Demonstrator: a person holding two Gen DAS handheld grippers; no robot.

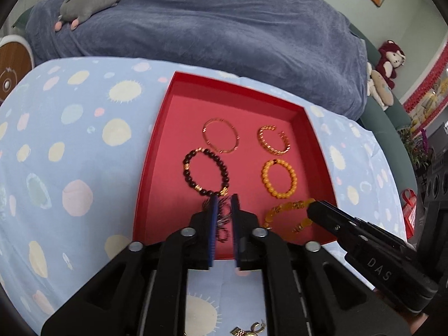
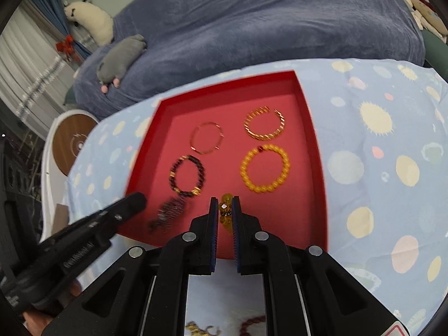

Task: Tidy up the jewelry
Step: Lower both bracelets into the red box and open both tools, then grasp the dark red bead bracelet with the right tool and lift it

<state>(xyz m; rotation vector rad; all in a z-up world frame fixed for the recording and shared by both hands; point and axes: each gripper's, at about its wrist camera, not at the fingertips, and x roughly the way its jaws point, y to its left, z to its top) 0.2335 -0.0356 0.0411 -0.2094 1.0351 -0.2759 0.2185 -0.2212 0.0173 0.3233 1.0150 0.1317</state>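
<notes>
A red tray (image 1: 156, 140) (image 2: 310, 128) lies on the spotted cloth. It holds a thin gold bangle (image 1: 205, 138), a gold chain cuff (image 1: 263, 141), a dark bead bracelet (image 1: 186, 170) (image 2: 171, 179) and a yellow bead bracelet (image 1: 264, 176) (image 2: 243, 170). My left gripper (image 1: 224, 200) (image 2: 137, 198) hangs over the tray's near left part, its pads apart. A blurred dark red tasselled bracelet (image 1: 224, 233) (image 2: 169, 211) is loose under them. My right gripper (image 2: 224, 200) (image 1: 313, 210) is shut on an amber bead bracelet (image 2: 225, 210) (image 1: 282, 208) over the tray's near right part.
More loose jewelry (image 1: 246, 331) (image 2: 201, 329) and dark red beads (image 2: 252, 322) lie on the cloth (image 1: 84, 140) just in front of the tray. Behind is a blue-grey blanket (image 1: 224, 28) with a grey plush (image 1: 89, 2). A round wood-topped stool (image 2: 72, 142) stands at the left.
</notes>
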